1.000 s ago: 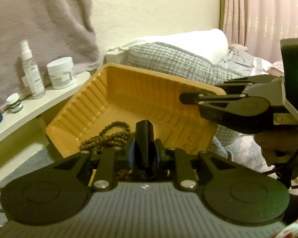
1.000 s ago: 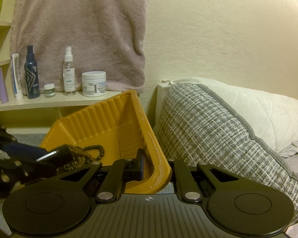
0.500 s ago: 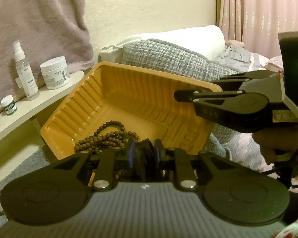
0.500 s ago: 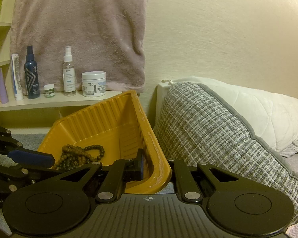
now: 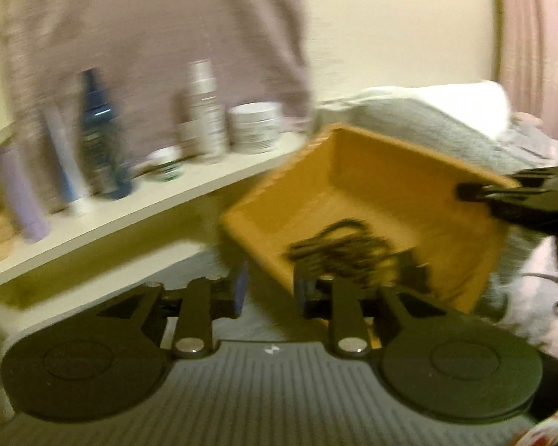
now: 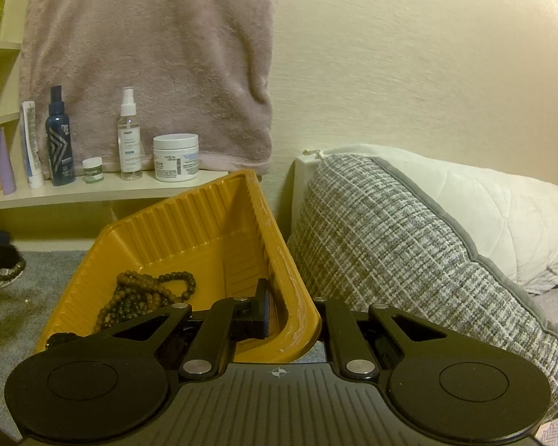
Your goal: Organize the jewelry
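- Beads: the dark wooden bead strand [image 6: 145,297] inside my ribbed orange plastic tray [image 6: 189,238] is light and limp; pinch a bunched loop.
- My right gripper [image 6: 292,319] clamps the tray's rim; my left gripper [image 5: 268,290] is opening, empty.

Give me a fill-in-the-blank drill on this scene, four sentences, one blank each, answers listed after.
1. The beads lie inside the orange ____.
2. The right gripper is shut on the tray's ____.
3. The white jar stands on the ____, right of the clear spray bottle.
4. A pinkish-grey ____ hangs on the wall above the bottles.

Answers: tray; rim; shelf; towel
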